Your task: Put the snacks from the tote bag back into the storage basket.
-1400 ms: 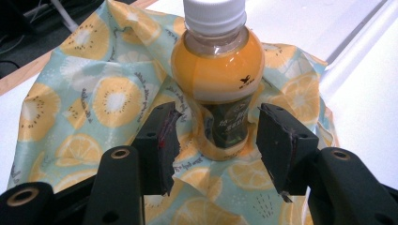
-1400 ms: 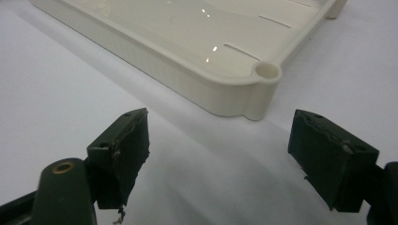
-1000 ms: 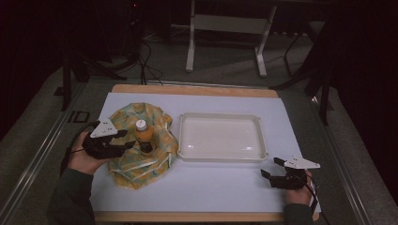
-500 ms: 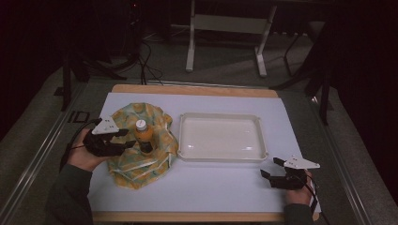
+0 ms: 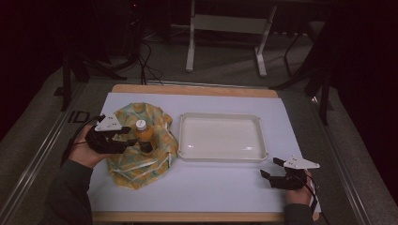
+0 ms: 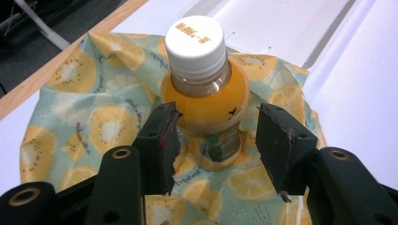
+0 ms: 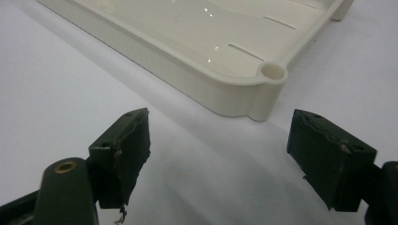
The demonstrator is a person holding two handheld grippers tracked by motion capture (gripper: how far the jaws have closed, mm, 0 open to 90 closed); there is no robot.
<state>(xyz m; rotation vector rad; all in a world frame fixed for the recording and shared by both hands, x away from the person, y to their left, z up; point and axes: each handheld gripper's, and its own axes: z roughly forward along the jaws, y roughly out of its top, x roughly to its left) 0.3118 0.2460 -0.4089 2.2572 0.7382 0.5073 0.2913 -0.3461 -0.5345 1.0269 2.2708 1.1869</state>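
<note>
Gripping the lower body of a small orange juice bottle (image 6: 206, 101), the left gripper (image 6: 213, 136) is pressing its two black jaws against the bottle's sides; in the left gripper view the pads sit against the label just below the bulge of orange liquid. The bottle is standing upright, its white screw cap (image 6: 196, 40) facing up towards the camera with orange lettering on top. Under the bottle, a cloth printed with lemon and kiwi slices (image 6: 89, 122) is lying crumpled on the white table covering (image 5: 220, 187), spreading out round the bottle on every side. In the high view the left gripper (image 5: 133, 140) is reaching in from the left edge of the cloth (image 5: 141, 159), with the person's left hand (image 5: 87, 150) wrapped round its body and a dark sleeve (image 5: 65, 197) trailing to the bottom edge. The bottle (image 5: 143, 133) is sitting near the middle of the cloth, just left of a shallow cream tray (image 5: 220, 154) that is resting in the centre of the table.

Holding its jaws wide apart with nothing between them, the right gripper (image 7: 218, 150) is hovering low over the bare white surface. In its own view the near corner of the tray (image 7: 263, 93) is lying just ahead, apart from the pads. From above, the right gripper (image 5: 274, 171) is sitting near the table's front right, below the tray's lower right corner.
</note>
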